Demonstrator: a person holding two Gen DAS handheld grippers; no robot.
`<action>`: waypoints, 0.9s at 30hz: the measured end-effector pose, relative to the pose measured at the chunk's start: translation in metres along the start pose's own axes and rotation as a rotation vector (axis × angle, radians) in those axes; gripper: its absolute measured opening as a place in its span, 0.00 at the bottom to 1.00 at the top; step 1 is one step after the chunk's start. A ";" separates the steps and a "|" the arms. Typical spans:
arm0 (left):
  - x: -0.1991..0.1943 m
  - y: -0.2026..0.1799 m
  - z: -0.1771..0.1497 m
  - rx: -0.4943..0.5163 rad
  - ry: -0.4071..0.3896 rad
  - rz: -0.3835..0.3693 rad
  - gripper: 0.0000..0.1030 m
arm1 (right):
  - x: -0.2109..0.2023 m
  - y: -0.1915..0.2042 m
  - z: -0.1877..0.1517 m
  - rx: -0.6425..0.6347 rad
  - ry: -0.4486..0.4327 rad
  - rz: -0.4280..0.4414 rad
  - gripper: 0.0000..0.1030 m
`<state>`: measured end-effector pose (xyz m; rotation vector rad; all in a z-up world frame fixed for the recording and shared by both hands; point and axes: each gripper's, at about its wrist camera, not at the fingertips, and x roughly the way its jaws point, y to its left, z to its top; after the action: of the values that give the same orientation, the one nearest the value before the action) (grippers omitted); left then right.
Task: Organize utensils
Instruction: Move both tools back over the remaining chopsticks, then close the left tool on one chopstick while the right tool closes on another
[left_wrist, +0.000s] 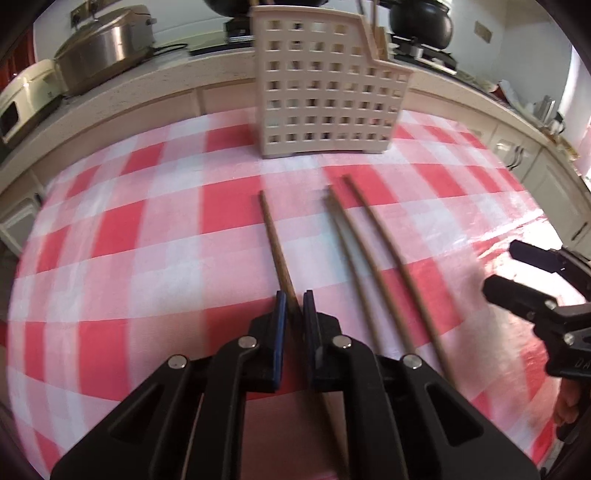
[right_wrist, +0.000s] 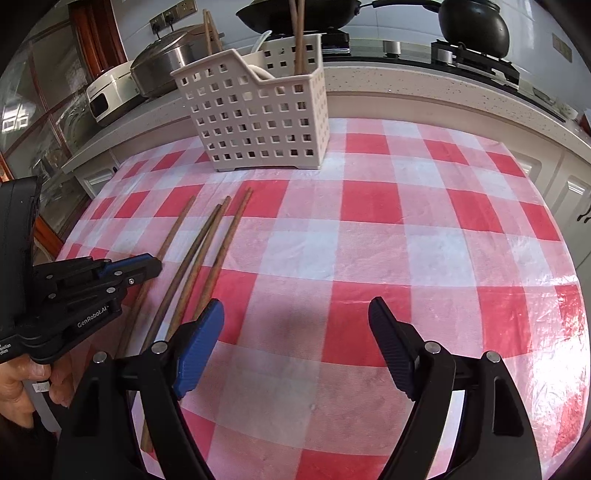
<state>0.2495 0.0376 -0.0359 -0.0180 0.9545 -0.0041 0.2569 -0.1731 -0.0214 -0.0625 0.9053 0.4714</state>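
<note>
You are at the pick-up step: your left gripper (left_wrist: 294, 295) sits low in the centre of the left wrist view with its jaws drawn together on a single chopstick (left_wrist: 272, 236), which runs from between the pads up toward the middle of the frame. The other chopsticks (left_wrist: 373, 251) lie loose on the checked tablecloth (left_wrist: 147, 229) just to its right (two show clearly here, three in the right wrist view). Your right gripper (right_wrist: 295, 317) hovers at the bottom of its own view with the jaws wide apart and nothing between them. The white basket (left_wrist: 325, 85) stands at the top centre, already holding some chopsticks upright. Next, I judge, you lift the clamped stick clear, tip it upright and lower it into the basket's open top.
</note>
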 end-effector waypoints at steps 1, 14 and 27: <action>-0.001 0.008 -0.002 -0.013 0.002 0.002 0.08 | 0.002 0.004 0.001 -0.006 0.003 0.001 0.73; -0.016 0.070 -0.021 -0.114 -0.017 0.015 0.08 | 0.024 0.056 0.016 -0.052 0.008 -0.010 0.63; -0.017 0.076 -0.026 -0.135 -0.046 -0.030 0.09 | 0.045 0.087 0.024 -0.095 0.069 -0.025 0.30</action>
<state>0.2186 0.1137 -0.0384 -0.1565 0.9071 0.0332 0.2612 -0.0730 -0.0285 -0.1776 0.9485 0.4914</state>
